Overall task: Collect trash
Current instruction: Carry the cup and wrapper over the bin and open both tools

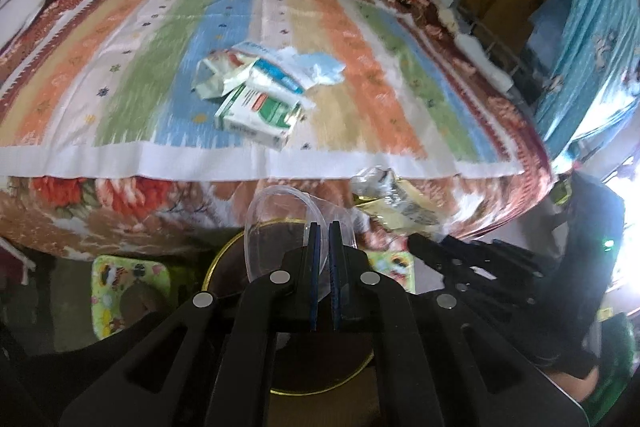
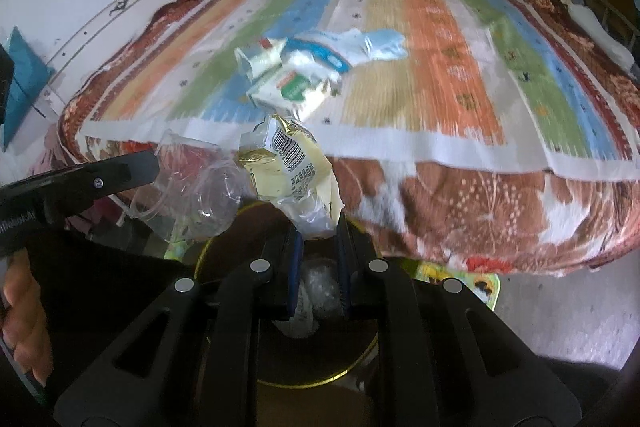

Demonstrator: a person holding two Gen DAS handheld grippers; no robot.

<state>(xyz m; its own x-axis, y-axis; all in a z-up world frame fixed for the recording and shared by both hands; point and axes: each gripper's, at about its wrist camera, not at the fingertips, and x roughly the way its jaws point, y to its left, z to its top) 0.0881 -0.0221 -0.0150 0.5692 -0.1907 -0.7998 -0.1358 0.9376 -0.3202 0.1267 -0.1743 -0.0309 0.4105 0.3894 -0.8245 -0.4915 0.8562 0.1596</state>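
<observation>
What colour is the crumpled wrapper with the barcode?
Shiny gold crumpled wrapper with a black-and-white barcode; right wrist view shows it best.

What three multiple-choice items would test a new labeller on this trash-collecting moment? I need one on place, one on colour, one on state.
1. Where does the remaining litter pile lie?
A. on the striped bedspread
B. on the floor
C. inside the bin

2. What colour is the rim of the round bin below the grippers?
A. red
B. gold
C. white

3. What is the left gripper doing?
A. hanging open and empty
B. pinching a clear plastic cup
C. gripping a pillow

Answers: 1 A, the cartons and wrappers sit mid-bedspread; 2 B, a thin gold edge rings the dark opening; 3 B, the cup's rim sits between its closed pads.
</observation>
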